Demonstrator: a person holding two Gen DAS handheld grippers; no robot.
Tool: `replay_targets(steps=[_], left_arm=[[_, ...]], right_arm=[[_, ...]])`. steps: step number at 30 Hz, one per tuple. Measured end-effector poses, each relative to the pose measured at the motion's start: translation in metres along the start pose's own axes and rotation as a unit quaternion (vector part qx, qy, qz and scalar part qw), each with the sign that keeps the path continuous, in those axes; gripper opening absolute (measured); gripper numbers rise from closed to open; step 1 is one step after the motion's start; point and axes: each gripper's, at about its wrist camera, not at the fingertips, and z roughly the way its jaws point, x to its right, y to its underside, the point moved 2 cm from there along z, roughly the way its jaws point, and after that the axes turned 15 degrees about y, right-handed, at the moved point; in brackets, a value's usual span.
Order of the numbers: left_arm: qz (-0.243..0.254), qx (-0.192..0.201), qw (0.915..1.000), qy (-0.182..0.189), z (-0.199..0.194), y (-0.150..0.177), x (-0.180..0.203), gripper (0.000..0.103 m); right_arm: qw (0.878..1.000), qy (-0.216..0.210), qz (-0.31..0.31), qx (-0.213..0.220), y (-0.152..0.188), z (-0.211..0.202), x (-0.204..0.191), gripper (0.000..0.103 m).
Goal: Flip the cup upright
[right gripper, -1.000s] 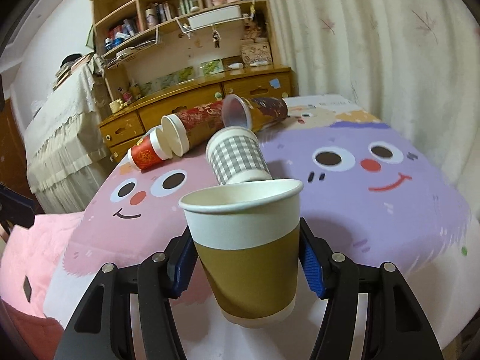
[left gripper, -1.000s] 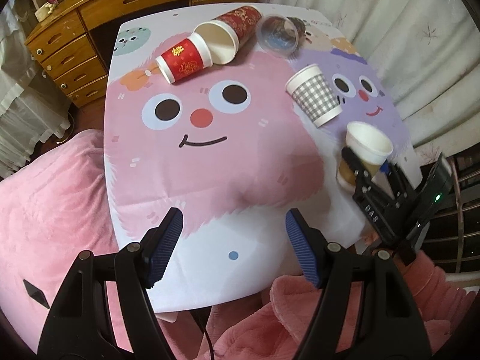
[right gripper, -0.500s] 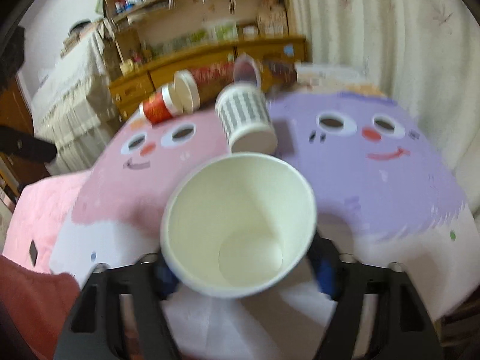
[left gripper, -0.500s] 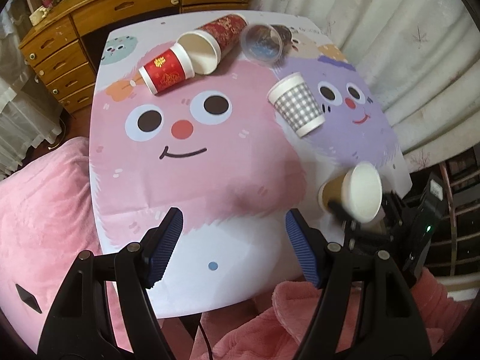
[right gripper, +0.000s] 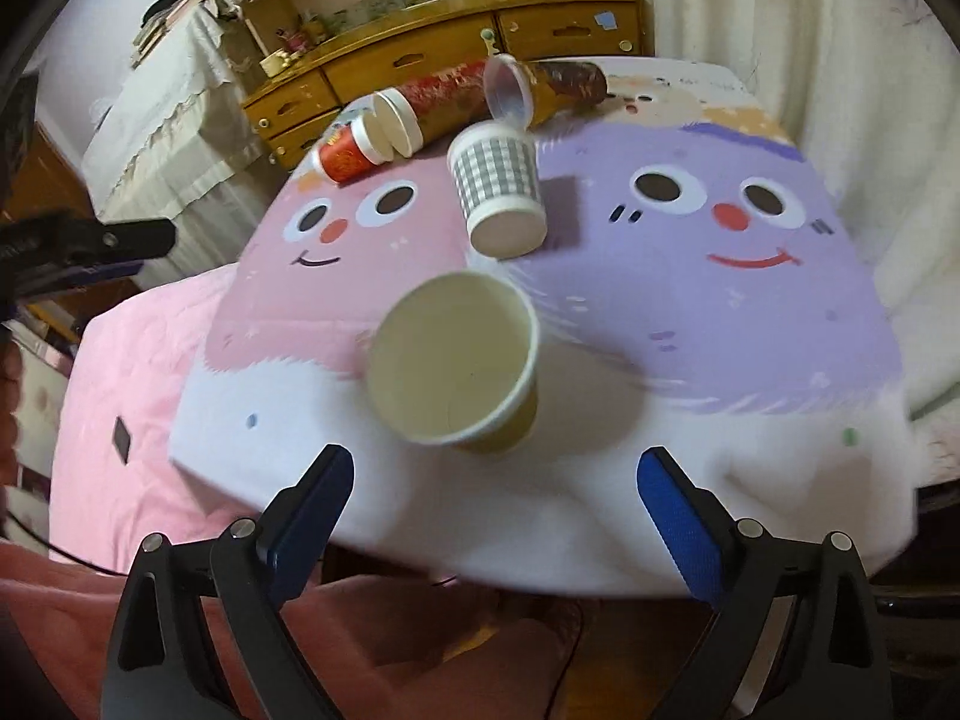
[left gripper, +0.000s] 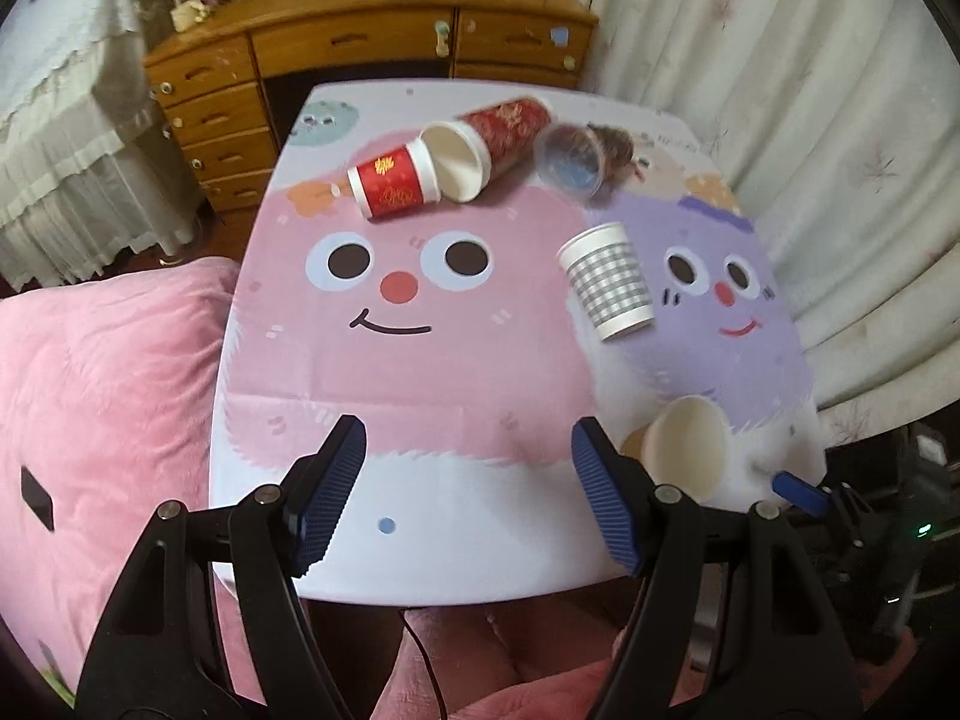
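Note:
A brown-and-white paper cup (right gripper: 459, 369) stands mouth up near the table's front edge, leaning a little; it also shows in the left wrist view (left gripper: 684, 450). My right gripper (right gripper: 495, 513) is open and empty, pulled back from the cup. My left gripper (left gripper: 468, 495) is open and empty over the front of the table. A grey checked cup (left gripper: 609, 282) lies tipped, also in the right wrist view (right gripper: 501, 195). Two red cups (left gripper: 396, 183) (left gripper: 486, 141) and a clear plastic cup (left gripper: 570, 165) lie on their sides at the back.
The table (left gripper: 420, 516) has a pink and purple cartoon cloth. A pink blanket (left gripper: 102, 396) lies to the left. A wooden dresser (left gripper: 360, 54) stands behind, curtains (left gripper: 810, 90) to the right.
My right gripper has let go of the brown cup and drawn back; the cup now rests on the table. My left gripper has stayed open.

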Motion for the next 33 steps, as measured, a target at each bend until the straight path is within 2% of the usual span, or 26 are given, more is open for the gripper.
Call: replay_targets(steps=[6,8,11,17,24,27,29,33], left_arm=[[-0.016,0.026,0.9992,0.027,-0.035,0.022,0.04,0.069],[-0.026,0.027,0.9988,0.032,-0.045,0.029,0.053,0.069],[-0.026,0.029,0.9987,0.034,-0.061,0.038,0.077,0.069],[0.006,0.055,0.998,0.03,-0.09,0.048,0.127,0.069],[0.05,0.051,0.9973,0.018,-0.1,0.051,0.165,0.07],[0.049,0.058,0.9971,0.006,-0.1,0.054,0.173,0.073],[0.044,0.064,0.997,-0.008,-0.099,0.056,0.171,0.081],[0.018,0.082,0.9963,-0.021,-0.104,0.061,0.163,0.085]], right_arm=[[0.999,0.005,-0.01,-0.044,-0.005,-0.067,0.025,0.098],[0.998,0.014,-0.017,-0.058,-0.004,-0.09,0.029,0.102],[0.998,-0.005,-0.002,-0.066,0.003,-0.123,0.037,0.103],[0.998,-0.015,0.056,-0.031,0.009,-0.174,0.06,0.103],[0.994,0.026,0.102,0.022,0.011,-0.214,0.081,0.103],[0.993,0.037,0.103,0.05,0.01,-0.227,0.082,0.103],[0.992,0.033,0.099,0.064,0.012,-0.235,0.081,0.103],[0.993,0.027,0.096,0.062,0.015,-0.24,0.081,0.103]])
